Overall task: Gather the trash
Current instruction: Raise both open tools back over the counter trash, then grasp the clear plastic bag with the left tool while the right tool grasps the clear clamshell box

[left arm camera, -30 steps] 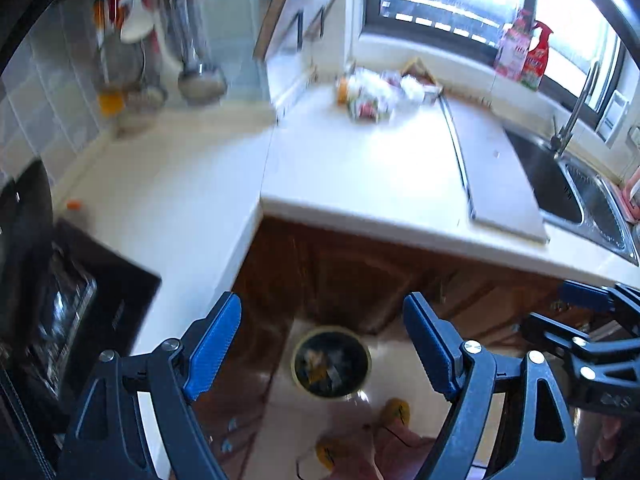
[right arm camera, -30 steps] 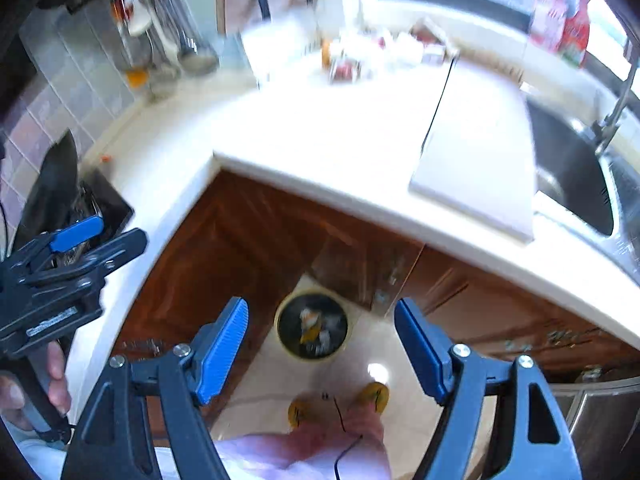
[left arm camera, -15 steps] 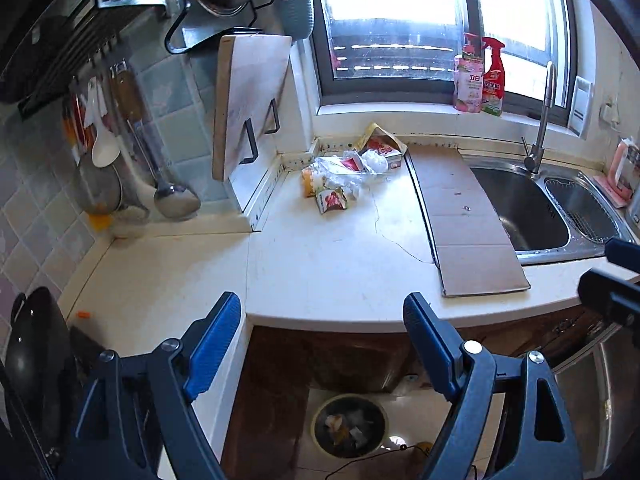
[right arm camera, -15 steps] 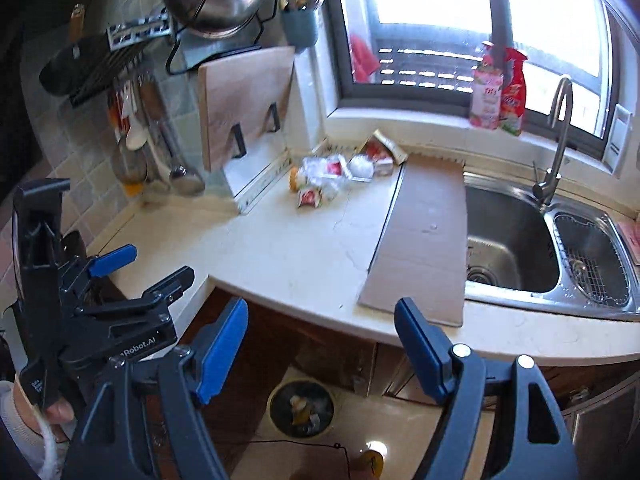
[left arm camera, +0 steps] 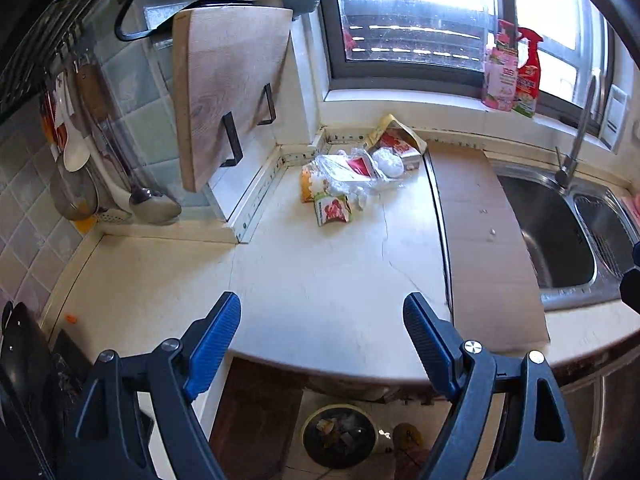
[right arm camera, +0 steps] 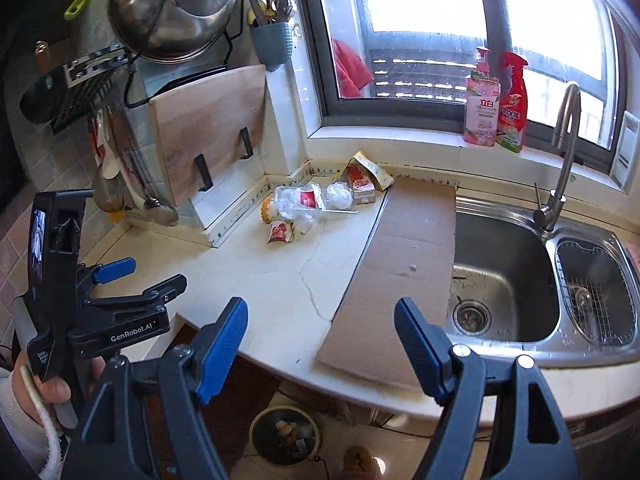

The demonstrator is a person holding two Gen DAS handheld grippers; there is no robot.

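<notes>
Both grippers were empty. My left gripper [left arm camera: 322, 336] had its jaws spread wide with nothing between them, and my right gripper [right arm camera: 320, 344] was the same.

The trash pile [left arm camera: 352, 176] sat at the back of the counter [left arm camera: 320, 272], in the corner under the window, just left of the cardboard sheet [left arm camera: 480, 240]. It was well ahead of both grippers, across bare countertop. From the left wrist view it lay nearly dead ahead, slightly right of centre. From the right wrist view the same pile [right arm camera: 316, 204] was ahead and off to the left.

The nearest piece was the small red-and-green wrapper [left arm camera: 333, 210], at the front edge of the heap. The pile's long axis ran roughly diagonal, from the wrapper back toward the torn carton [left arm camera: 396, 140] by the wall.

I judged the left the straighter reach, though neither was clearly nearer. The bin [left arm camera: 340, 436] was on the floor below the counter edge, already holding scraps.
</notes>
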